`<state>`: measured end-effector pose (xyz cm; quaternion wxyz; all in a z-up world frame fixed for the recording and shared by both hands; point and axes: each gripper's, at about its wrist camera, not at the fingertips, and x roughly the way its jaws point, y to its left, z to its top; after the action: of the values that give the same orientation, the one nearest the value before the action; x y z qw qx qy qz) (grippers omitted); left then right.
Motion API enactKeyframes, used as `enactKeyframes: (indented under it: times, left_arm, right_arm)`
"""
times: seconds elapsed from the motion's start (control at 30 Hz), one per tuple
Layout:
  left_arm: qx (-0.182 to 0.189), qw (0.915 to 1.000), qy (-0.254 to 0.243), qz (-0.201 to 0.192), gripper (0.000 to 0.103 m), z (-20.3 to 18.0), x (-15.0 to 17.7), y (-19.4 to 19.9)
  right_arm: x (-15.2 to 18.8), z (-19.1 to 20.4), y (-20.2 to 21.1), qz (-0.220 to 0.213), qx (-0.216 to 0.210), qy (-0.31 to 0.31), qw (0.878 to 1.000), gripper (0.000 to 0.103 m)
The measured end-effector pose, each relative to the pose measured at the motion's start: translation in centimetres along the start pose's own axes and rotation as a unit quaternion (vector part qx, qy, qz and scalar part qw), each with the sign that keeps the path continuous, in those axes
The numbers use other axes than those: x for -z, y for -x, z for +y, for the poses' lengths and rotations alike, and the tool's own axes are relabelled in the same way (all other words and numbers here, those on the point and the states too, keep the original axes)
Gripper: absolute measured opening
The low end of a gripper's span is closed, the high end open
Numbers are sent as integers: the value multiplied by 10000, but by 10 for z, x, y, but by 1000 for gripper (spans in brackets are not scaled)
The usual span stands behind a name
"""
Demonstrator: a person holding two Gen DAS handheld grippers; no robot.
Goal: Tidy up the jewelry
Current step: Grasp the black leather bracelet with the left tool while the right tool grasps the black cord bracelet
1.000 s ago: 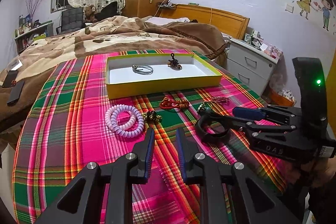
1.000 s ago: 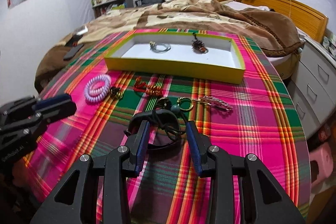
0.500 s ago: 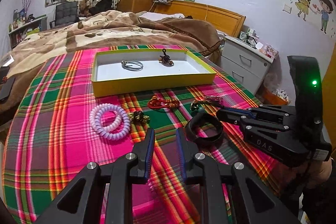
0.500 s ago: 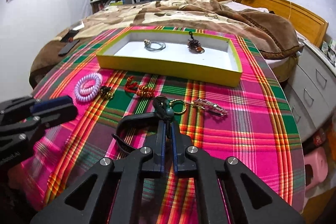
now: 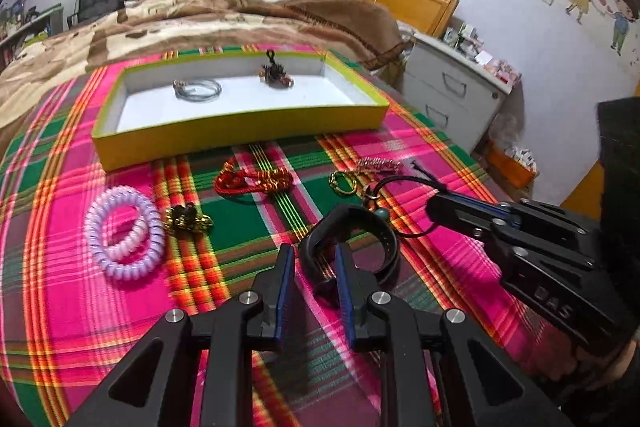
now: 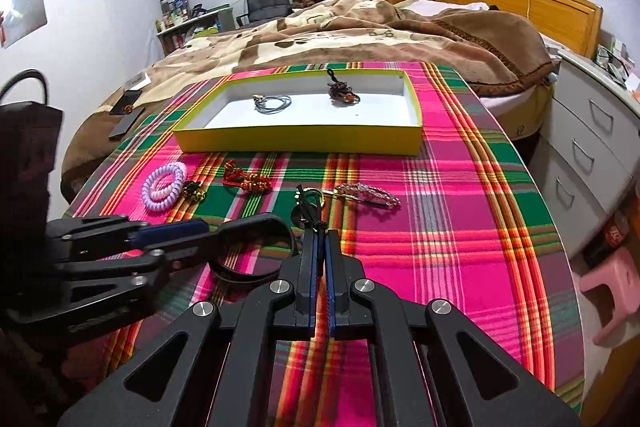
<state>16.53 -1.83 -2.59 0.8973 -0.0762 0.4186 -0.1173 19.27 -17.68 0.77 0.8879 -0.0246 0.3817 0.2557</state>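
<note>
A yellow tray (image 5: 240,131) (image 6: 300,143) holds a silver ring bracelet (image 5: 198,90) and a dark beaded charm (image 5: 276,75). On the plaid cloth lie a lilac coil tie (image 5: 124,233), a small gold-black charm (image 5: 186,219), a red cord knot (image 5: 252,181), a gold ring with a pink beaded piece (image 5: 380,167) and a black wristband (image 5: 348,247). My right gripper (image 6: 320,245) is shut on the thin black cord (image 6: 308,211) tied to the wristband. My left gripper (image 5: 314,257) is open, its fingers on either side of the wristband's near edge.
The table's round edge falls off at the right and the near side. A bed with a brown blanket (image 6: 360,31) lies behind the tray. White drawers (image 6: 592,147) and a pink stool (image 6: 612,291) stand at the right.
My right gripper has shut on the black cord. My left gripper has moved forward and to the right, from bare cloth up to the wristband.
</note>
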Motion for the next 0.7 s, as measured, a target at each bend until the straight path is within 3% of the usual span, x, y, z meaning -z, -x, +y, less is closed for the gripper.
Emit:
enactKeyframes:
  times: [0.27,0.7]
  left_arm:
    - [-326,9990,-179,262,20,-11,-7,-15]
    - [-361,9993,-8,-121,15,2,-1,19]
  right_arm:
    - [4,-3,0,16,-50,-111,9999,3]
    - [-4,5,15,-177,-67,-73,9998,3]
